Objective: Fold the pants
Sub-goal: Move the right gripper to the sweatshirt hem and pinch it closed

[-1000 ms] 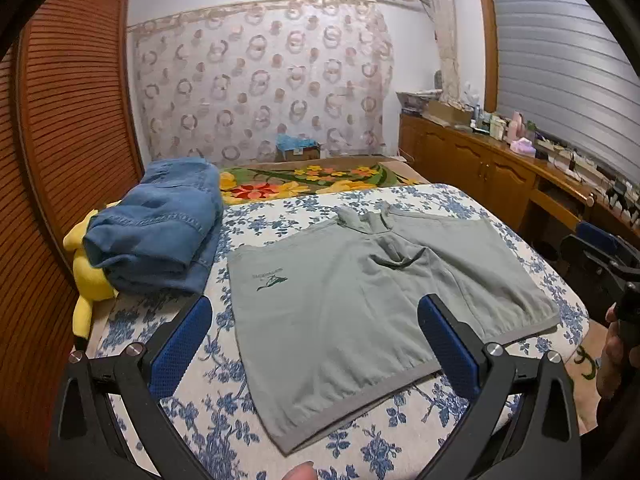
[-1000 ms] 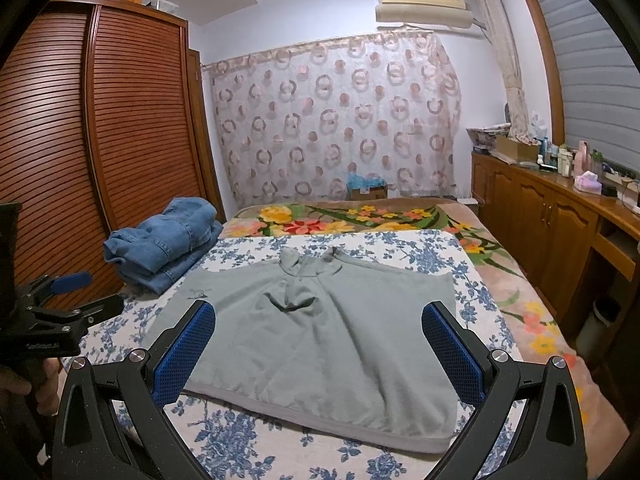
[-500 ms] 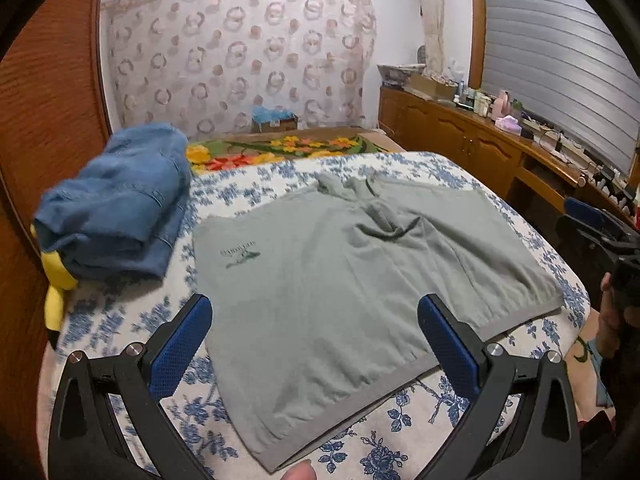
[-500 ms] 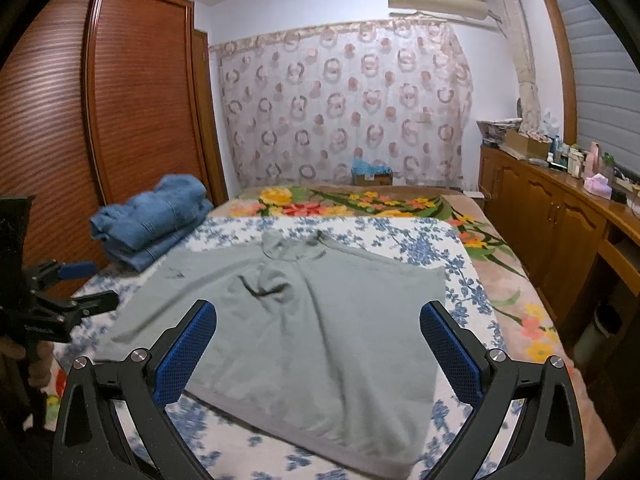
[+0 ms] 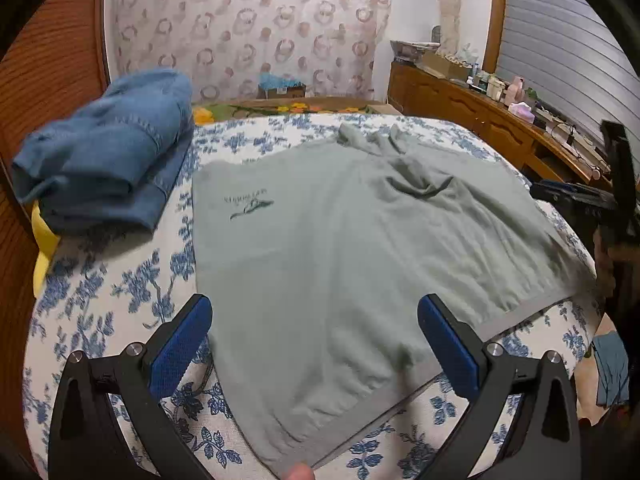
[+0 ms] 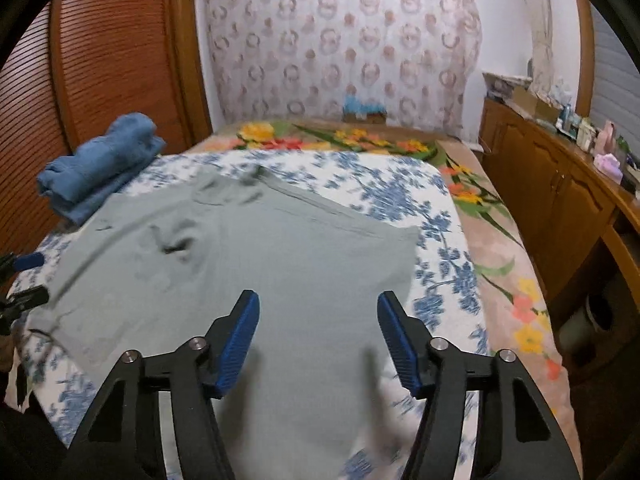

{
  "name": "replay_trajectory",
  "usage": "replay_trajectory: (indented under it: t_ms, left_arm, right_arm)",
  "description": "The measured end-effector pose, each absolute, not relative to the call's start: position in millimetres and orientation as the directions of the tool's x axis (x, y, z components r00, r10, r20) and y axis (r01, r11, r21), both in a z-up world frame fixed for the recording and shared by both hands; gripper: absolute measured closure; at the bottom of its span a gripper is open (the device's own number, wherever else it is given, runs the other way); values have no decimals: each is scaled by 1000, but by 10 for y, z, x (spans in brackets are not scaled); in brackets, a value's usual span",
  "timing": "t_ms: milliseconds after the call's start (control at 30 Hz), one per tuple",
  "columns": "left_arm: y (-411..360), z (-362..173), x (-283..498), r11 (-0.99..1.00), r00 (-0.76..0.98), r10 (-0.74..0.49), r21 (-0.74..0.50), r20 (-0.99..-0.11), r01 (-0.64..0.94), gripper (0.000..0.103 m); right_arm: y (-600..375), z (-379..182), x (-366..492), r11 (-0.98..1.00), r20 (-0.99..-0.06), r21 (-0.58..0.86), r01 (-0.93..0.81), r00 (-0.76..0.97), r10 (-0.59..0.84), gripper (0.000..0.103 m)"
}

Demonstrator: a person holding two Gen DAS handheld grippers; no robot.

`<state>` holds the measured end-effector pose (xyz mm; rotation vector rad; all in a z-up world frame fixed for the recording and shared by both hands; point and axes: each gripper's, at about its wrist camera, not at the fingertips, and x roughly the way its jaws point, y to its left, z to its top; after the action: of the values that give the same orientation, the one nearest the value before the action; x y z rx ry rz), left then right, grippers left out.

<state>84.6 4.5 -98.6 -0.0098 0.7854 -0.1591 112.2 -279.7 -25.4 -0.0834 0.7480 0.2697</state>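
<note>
- Grey-green cotton-look pants (image 5: 340, 264), 1 pair, spread flat on the blue-floral bedspread (image 5: 120, 300), waistband w/ drawstring at the far end, hems along the near edge.
- Far left: 1 folded stack of blue denim (image 5: 108, 152) on the bedspread, beside the pants' left edge, not touching; a yellow item (image 5: 42, 248) pokes out under it at the bed's left edge.
- Left gripper (image 5: 316, 344): jaws wide, nothing between the pads; it hangs over the near-left hem corner, left blue pad over bedspread just left of the pants' edge, right pad over the cloth. Contact w/ fabric: can't tell.
- Small print logo (image 5: 248, 204) on the left leg, far of that gripper.
- Right gripper (image 6: 318, 336): jaws about half way and closing, no fabric pinched between the pads; both pads over the right leg near its hem, cloth below them blurred.
- Right of the pants: strip of bedspread, then an orange-flowered cover (image 6: 504, 264) along the bed's right side.
- Far right: 1 wooden cabinet run (image 6: 560, 200) w/ clutter on top.
- Count: 2 grippers, 4 blue pads, 1 pants, 1 denim stack.
</note>
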Motion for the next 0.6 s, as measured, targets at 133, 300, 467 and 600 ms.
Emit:
replay_trajectory:
  t_ms: [133, 300, 467, 600]
  left_arm:
    - [54, -1114, 882, 991, 667, -124, -55, -735, 124, 0]
    - [76, -1138, 889, 992, 659, -115, -58, -743, 108, 0]
    - [74, -1165, 921, 994, 649, -105, -54, -753, 98, 0]
    - [64, -1171, 929, 994, 646, -97, -47, -757, 94, 0]
  right_arm:
    - [-2903, -213, 1362, 971, -721, 45, -235, 665, 195, 45]
    - [-2979, -154, 1604, 980, -760, 80, -183, 625, 179, 51]
    - [-2913, -38, 1766, 982, -772, 71, -174, 614, 165, 63]
    - [-2825, -4, 1815, 982, -775, 31, -184, 616, 140, 86]
